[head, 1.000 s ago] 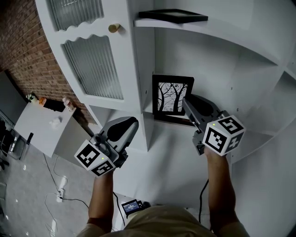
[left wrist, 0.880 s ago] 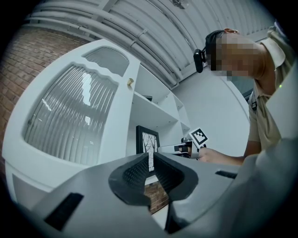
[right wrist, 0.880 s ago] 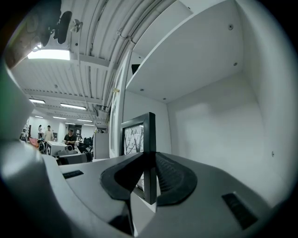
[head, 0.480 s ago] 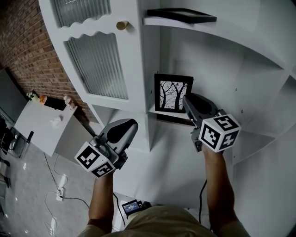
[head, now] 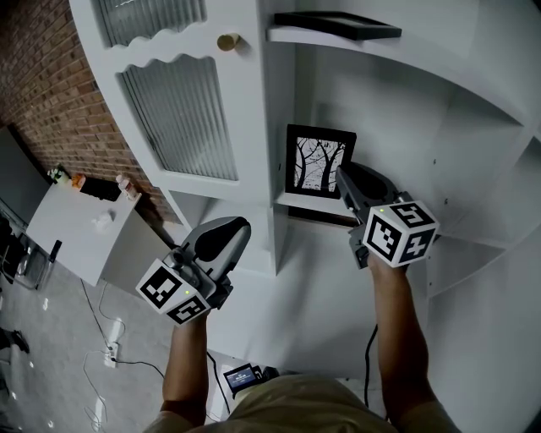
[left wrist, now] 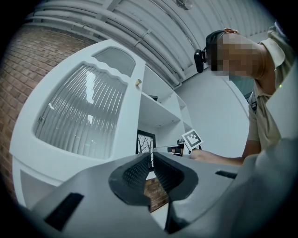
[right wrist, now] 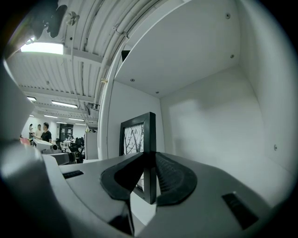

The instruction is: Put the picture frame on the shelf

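- The picture frame [head: 319, 165] is black, with bare trees in it. It is upright in the middle of the head view, inside the white cupboard.
- Its bottom edge is right at the shelf [head: 297, 201]. I cannot tell if it rests on the shelf.
- The right gripper [head: 344, 184] holds the picture frame by its right side. In the right gripper view, the two jaws squeeze the thin edge of the picture frame [right wrist: 138, 135].
- The left gripper [head: 233, 230] is at the lower left, in front of the cupboard and away from the picture frame. Its jaws are almost together, with nothing between them.
- A second frame [head: 338, 24] lies flat on the top shelf, at the upper right.
- A door [head: 182, 118] with wavy glass and a round knob [head: 228, 41] is at the upper left.
- A brick wall [head: 38, 93] is at the far left.
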{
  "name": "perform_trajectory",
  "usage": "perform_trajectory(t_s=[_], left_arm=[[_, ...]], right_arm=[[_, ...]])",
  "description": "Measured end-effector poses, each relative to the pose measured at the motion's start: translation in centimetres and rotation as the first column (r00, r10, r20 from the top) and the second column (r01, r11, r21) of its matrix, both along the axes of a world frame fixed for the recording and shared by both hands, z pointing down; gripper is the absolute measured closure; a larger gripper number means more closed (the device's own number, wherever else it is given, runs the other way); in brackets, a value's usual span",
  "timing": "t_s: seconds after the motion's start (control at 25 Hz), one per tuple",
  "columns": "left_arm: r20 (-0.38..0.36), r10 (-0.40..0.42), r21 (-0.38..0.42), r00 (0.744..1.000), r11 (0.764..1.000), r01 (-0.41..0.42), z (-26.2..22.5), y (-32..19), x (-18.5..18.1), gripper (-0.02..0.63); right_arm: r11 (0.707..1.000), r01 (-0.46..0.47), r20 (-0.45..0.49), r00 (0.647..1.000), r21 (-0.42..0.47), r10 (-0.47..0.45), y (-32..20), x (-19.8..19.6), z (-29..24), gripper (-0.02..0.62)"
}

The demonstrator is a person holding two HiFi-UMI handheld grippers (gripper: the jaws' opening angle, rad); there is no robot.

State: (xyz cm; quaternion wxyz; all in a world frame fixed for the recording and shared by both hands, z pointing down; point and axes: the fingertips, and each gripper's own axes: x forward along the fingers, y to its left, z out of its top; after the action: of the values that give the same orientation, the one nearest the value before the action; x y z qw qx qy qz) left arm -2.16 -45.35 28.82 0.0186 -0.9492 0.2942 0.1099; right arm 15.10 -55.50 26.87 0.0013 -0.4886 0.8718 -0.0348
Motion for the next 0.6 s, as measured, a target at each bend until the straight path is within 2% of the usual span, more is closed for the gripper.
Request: perform_trajectory(t_s=[0.6], left_arm=[[-0.001,0.016,-0.01,1.0,1.0,-0.016,0.38,0.3,-0.14,0.568]], right_arm=[[1.0,-0.006,-0.018,1.0,0.023,0.006,0.51,-0.15,0.0,0.517]])
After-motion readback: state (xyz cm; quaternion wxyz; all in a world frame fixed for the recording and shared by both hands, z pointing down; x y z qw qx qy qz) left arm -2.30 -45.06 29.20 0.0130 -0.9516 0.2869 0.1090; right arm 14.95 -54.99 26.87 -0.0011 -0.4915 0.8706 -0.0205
